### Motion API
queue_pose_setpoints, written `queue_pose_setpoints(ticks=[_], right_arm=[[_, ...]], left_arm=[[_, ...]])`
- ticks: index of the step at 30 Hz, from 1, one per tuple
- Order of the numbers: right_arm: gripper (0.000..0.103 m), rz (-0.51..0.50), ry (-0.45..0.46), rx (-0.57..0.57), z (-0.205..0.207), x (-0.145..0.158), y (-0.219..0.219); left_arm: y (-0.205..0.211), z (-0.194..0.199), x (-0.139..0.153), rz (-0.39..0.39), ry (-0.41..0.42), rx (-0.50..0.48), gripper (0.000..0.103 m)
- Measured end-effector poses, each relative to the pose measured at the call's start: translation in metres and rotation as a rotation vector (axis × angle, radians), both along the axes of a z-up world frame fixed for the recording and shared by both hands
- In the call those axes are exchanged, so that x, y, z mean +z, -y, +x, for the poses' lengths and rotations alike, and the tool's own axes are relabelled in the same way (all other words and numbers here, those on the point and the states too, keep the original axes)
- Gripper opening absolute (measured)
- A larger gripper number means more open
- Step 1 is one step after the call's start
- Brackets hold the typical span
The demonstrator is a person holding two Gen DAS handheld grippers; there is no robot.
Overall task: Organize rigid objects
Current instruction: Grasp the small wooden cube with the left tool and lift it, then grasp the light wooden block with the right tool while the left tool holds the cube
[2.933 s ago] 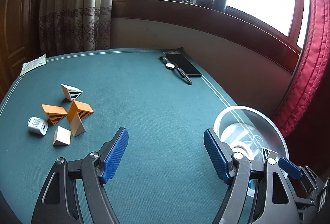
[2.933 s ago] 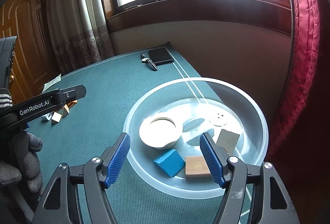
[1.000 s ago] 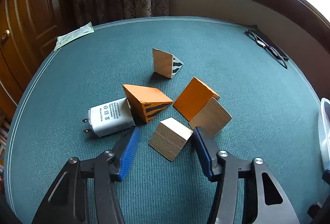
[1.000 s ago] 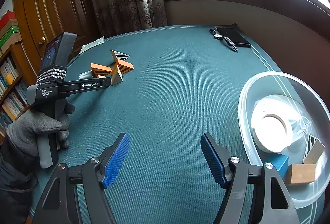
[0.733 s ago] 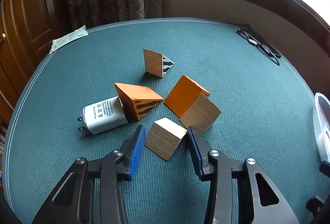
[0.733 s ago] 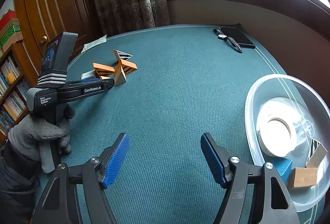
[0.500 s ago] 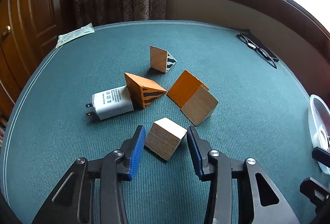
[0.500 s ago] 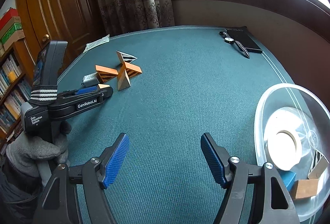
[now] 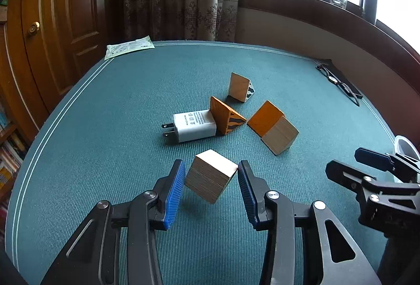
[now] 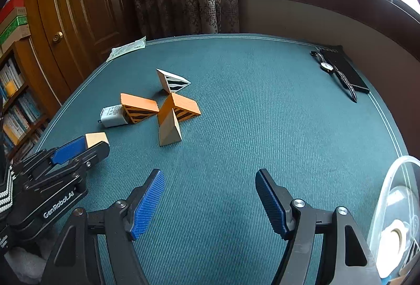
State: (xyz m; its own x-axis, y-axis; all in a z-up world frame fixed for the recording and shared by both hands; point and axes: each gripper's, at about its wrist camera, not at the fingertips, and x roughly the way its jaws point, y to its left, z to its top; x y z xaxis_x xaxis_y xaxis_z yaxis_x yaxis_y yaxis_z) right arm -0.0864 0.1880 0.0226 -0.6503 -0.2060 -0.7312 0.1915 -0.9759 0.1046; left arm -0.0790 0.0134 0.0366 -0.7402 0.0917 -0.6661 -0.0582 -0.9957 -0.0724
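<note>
A: Near the left edge of the green table [image 9: 262,69], a plain wooden cube [image 9: 211,178] pinched between the blue pads of the left gripper [image 9: 210,189], tilted and lifted clear of the cloth, shadow visible beneath. Jaws just been closing, cube between them.

B: And the right gripper [image 10: 210,202]?

A: Spread wide, nothing between the jaws, hovering over bare cloth toward the near edge.

B: Still out on the table?

A: Toward the left edge, a loose cluster: a white plug adapter [image 9: 193,125] touching an orange tiger-striped wedge [image 9: 225,115]; just beside those, an orange block [image 9: 265,118] touching a plain wooden block [image 9: 281,136]; behind, a zebra-striped wedge [image 10: 173,81] standing apart. Four or five pieces left, then, besides the cube in the grip.

B: And the destination?

A: At the near right corner, a clear plastic bowl [image 10: 393,180], only partly in view. Inside, a white tape roll [image 10: 393,233] for certain; possibly a striped piece at the bottom rim, too cropped to confirm.

B: Anything not part of the sorting?

A: Probably the wristwatch [image 10: 332,69] and black phone [image 10: 346,72] at the far right corner, and a paper leaflet [image 9: 128,46] at the far left corner.

B: Verdict?

A: Somewhere in the middle: bowl started, cube in transit, most of the cluster untouched.
</note>
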Motion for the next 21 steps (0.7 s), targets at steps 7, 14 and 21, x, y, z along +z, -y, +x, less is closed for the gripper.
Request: queue_pose_setpoints(ticks=[7, 14, 21], right_arm=[[0.075, -0.112, 0.025, 0.051, -0.027, -0.002, 0.012], [0.075, -0.172, 0.031, 0.107, -0.046, -0.004, 0.029], [0.075, -0.198, 0.052, 0.168, -0.053, -0.009, 0.043]], left_arm=[[0.023, 0.006, 0.001, 0.029, -0.004, 0.056, 0.043], [0.033, 0.007, 0.0, 0.041, -0.009, 0.102, 0.043], [0.037, 0.005, -0.005, 0.045, -0.001, 0.122, 0.043]])
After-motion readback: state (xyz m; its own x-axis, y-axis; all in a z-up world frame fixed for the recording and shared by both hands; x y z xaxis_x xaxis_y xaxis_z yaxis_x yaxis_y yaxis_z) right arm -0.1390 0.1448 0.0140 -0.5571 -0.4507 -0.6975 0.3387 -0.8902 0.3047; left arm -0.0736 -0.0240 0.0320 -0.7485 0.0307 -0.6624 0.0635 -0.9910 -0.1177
